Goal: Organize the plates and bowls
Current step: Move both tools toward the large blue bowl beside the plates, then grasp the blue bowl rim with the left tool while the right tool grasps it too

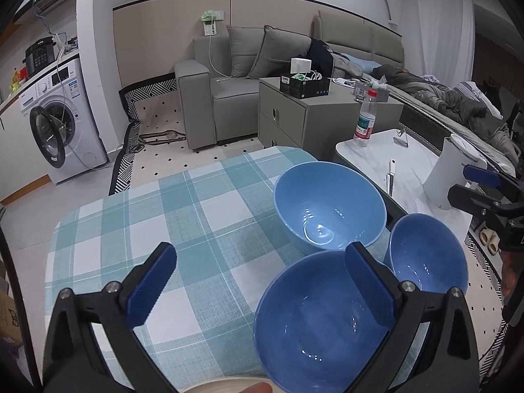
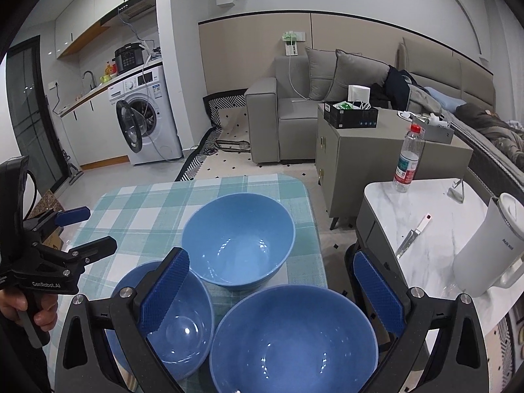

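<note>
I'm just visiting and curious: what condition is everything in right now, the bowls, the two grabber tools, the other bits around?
Far bowl: upright, empty.
Near large bowl: upright, empty.
Small bowl: upright, empty.
Left gripper: open, holding nothing.
Right gripper: open, holding nothing.
Washing machine: door open.
Water bottle: upright, capped.
Kettle: upright, lid shut.
Knife: lying flat on the marble table.

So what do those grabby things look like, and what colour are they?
Each hand-held gripper is a black frame with silver screws and two fingers faced with bumpy blue pads. The left hand-held gripper shows a blue pad, and so does the right hand-held gripper. Seen from the side, the left one has a black pistol handle, a thin black cable and white lettering reading GenRobot.AI.
</note>
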The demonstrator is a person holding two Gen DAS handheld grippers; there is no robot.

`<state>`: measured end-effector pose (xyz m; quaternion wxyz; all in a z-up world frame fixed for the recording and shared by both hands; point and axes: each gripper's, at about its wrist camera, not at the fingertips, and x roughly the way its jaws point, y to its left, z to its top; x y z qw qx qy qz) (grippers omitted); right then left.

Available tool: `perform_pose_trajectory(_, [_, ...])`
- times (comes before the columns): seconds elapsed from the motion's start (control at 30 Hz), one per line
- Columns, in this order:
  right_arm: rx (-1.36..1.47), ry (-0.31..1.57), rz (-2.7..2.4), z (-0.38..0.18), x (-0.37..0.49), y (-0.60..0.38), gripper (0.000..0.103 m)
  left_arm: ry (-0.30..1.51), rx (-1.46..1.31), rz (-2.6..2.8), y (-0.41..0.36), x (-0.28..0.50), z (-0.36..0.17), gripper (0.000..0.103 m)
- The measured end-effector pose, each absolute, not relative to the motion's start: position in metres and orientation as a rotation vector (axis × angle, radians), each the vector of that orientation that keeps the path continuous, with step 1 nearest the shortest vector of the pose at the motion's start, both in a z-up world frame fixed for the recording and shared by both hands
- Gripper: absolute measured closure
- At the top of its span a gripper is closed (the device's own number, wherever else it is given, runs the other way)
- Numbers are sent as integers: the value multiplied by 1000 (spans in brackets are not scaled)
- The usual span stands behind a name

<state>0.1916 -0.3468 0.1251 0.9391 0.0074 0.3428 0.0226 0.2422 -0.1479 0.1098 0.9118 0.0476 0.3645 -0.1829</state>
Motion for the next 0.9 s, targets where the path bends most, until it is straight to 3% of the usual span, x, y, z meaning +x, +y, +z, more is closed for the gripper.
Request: perform_pose_trajectory(0.9, [88,808,10,76,250,-368,1,833,103,-429,-180,299,82,1])
